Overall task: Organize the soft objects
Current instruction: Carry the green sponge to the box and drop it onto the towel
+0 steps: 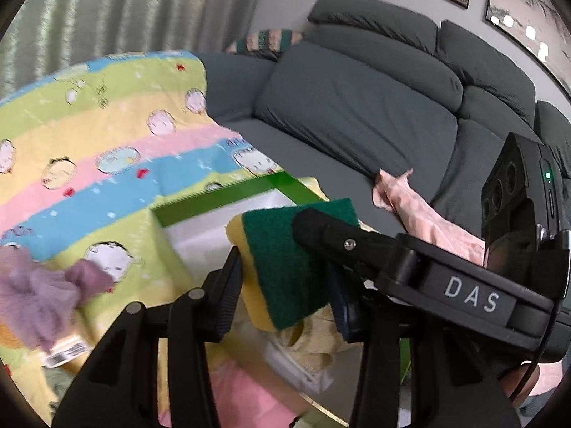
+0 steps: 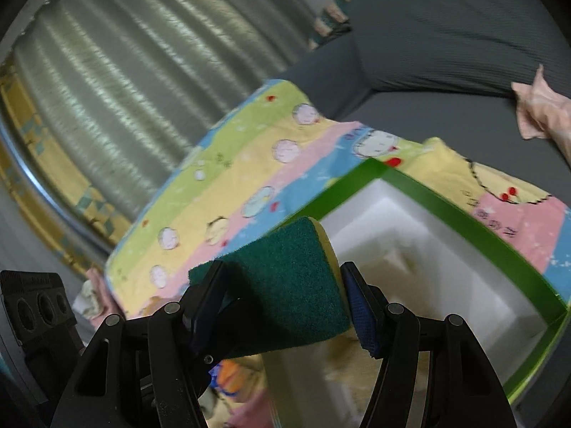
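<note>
A sponge [image 1: 285, 267], dark green scouring face over a yellow body, hangs above a green-rimmed box [image 1: 221, 196] with a white foam lining. My left gripper [image 1: 285, 281] is shut on it, one pad on each side. A finger [image 1: 321, 232] of my right gripper crosses in from the right and lies on the sponge's green face. In the right wrist view the same sponge [image 2: 285, 249] sits between the pads of my right gripper [image 2: 282, 292], which is shut on it, over the near corner of the box [image 2: 446, 207].
The box rests on a striped cartoon-print blanket [image 1: 107, 142] spread over a grey sofa [image 1: 357, 107]. A purple mesh puff [image 1: 39, 296] lies at the left, a pink cloth [image 1: 399, 196] on the sofa seat, yellow cloth [image 1: 321, 342] below the sponge. A curtain [image 2: 142, 71] hangs behind.
</note>
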The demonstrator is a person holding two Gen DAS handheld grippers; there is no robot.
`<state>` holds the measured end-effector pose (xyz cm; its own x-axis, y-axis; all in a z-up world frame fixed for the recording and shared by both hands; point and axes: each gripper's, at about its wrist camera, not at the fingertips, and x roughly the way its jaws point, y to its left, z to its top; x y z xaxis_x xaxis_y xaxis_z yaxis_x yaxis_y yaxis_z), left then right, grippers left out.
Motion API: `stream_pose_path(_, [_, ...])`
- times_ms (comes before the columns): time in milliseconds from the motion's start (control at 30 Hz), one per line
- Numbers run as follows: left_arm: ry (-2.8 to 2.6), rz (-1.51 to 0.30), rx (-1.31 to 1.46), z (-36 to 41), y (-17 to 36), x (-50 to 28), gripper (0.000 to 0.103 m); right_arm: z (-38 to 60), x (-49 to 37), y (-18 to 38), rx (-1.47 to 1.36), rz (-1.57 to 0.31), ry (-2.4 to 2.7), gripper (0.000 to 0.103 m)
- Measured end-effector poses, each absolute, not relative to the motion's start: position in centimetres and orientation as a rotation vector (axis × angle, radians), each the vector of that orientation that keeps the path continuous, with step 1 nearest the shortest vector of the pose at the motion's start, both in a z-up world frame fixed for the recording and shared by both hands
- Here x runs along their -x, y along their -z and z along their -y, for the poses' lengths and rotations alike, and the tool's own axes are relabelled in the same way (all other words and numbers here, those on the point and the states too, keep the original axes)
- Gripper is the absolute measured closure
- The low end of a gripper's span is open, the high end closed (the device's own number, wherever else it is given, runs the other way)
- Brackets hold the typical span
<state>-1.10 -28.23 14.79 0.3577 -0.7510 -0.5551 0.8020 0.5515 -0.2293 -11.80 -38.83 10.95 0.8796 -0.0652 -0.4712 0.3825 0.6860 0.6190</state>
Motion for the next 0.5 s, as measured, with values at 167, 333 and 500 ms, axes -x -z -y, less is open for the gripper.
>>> stream_pose_path(167, [1.056,-0.751,-0.100,30.9,-13.2,0.7,0.060,40.6,11.9,-9.1,-0.829,-0.488,0.333,0.037])
stream_pose_path(333, [1.083,-0.820,-0.088,32.4,-11.8,0.3,0.061,41.5,12.0,-8.1,-0.847,-0.525,0.378,0.038])
stream_pose_path(500, [1.084,-0.866,-0.091,33.1,-10.8,0.1,0.061,42.1,12.1,-7.2,-0.866,-0.558,0.420,0.041])
